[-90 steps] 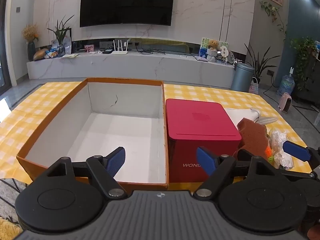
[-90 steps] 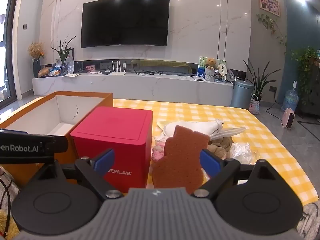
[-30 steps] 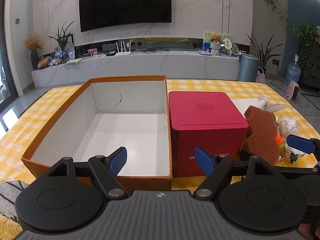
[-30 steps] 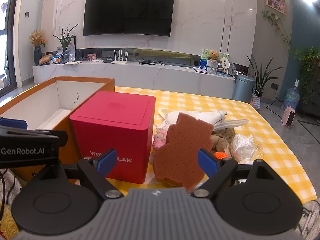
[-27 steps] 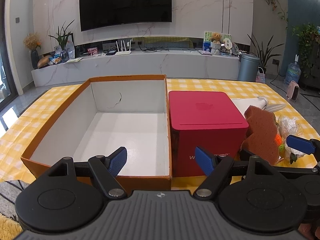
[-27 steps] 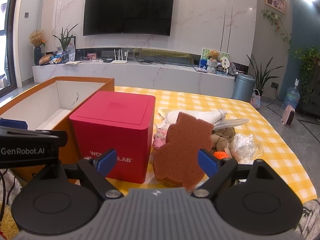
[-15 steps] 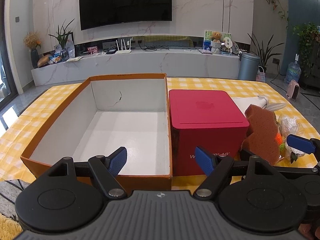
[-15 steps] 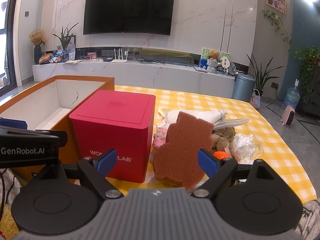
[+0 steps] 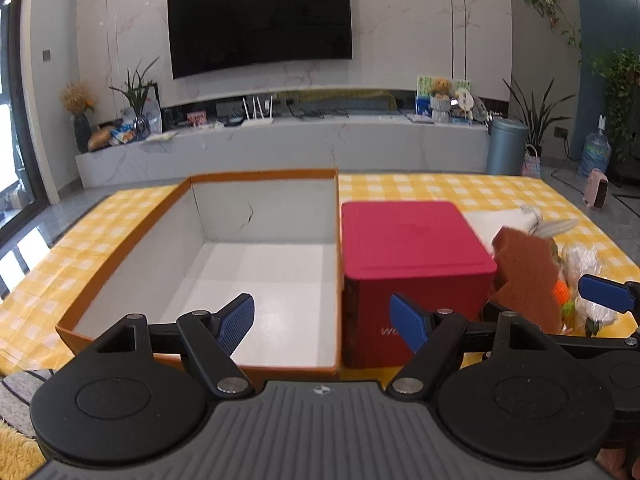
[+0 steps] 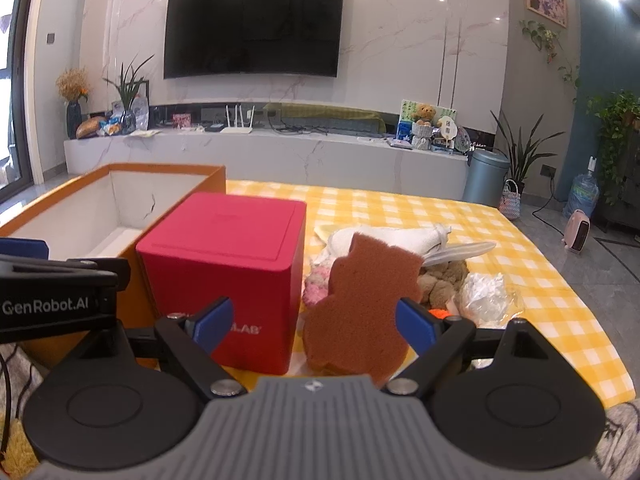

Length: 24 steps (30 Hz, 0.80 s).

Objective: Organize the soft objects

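A pile of soft things lies on the yellow checked table right of a red cube box [image 10: 224,264]: a brown bear-shaped sponge [image 10: 360,304] standing upright at the front, a white cloth [image 10: 384,236], a brown plush [image 10: 444,280], a pink fluffy piece [image 10: 314,286] and a crinkly clear bag [image 10: 486,296]. My right gripper [image 10: 310,320] is open just in front of the sponge and holds nothing. My left gripper [image 9: 324,320] is open and empty at the near edge of an empty orange box [image 9: 256,256]. The sponge also shows in the left wrist view [image 9: 524,280].
The red cube [image 9: 412,256] stands tight against the orange box's right wall. The table's near edge lies just below both grippers. A marble TV console [image 9: 280,148] and a grey bin [image 10: 486,176] stand beyond the table.
Both grippers have lifted slightly and the views tilt up a little. Nothing on the table has moved.
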Each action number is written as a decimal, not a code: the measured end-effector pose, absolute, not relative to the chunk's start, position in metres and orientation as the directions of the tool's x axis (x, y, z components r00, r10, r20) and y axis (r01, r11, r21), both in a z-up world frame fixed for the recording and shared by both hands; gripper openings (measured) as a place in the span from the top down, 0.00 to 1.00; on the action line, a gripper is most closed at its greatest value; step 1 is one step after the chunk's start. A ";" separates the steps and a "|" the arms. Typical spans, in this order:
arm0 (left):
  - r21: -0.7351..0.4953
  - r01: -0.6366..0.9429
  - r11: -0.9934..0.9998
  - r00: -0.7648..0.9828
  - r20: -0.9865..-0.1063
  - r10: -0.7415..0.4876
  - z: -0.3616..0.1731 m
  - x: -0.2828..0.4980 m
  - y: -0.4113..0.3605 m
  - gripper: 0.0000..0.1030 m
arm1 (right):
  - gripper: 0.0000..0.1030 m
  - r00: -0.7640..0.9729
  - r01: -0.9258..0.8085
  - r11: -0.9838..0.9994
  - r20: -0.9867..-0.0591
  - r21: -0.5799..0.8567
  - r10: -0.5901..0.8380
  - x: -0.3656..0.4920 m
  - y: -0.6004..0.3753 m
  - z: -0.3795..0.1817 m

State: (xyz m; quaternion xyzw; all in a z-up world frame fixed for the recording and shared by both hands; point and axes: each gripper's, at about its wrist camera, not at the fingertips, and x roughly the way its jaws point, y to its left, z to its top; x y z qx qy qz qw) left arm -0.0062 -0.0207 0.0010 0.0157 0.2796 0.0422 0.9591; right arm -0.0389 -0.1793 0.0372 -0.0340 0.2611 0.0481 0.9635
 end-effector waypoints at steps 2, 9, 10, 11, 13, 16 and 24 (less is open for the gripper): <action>0.051 -0.064 0.997 0.846 -0.528 0.081 0.004 -0.005 -0.024 0.12 | 0.14 0.863 -0.103 0.994 -0.500 -0.030 0.074 -0.038 -0.185 0.040; 0.055 -0.031 0.998 0.852 -0.521 0.056 0.017 0.002 -0.034 0.12 | 0.11 0.880 -0.061 0.998 -0.472 -0.014 0.048 -0.037 -0.204 0.050; 0.060 -0.029 0.998 0.854 -0.518 0.056 0.018 0.003 -0.035 0.12 | 0.11 0.886 -0.057 0.998 -0.463 -0.021 0.041 -0.038 -0.207 0.051; 0.070 -0.025 0.997 0.852 -0.520 0.058 0.020 0.004 -0.037 0.12 | 0.11 0.894 -0.048 0.999 -0.446 -0.026 0.032 -0.038 -0.211 0.054; 0.094 -0.011 0.996 0.851 -0.523 0.058 0.021 0.008 -0.042 0.12 | 0.11 0.911 0.009 1.000 -0.413 -0.015 -0.015 -0.037 -0.225 0.061; 0.115 0.004 0.993 0.852 -0.520 0.057 0.025 0.015 -0.049 0.12 | 0.05 0.931 0.086 0.996 -0.356 0.010 -0.077 -0.032 -0.254 0.071; 0.077 0.111 0.991 0.824 -0.565 -0.049 0.030 0.046 -0.060 0.12 | 0.05 0.812 0.105 0.994 -0.580 0.032 -0.067 0.016 -0.312 0.079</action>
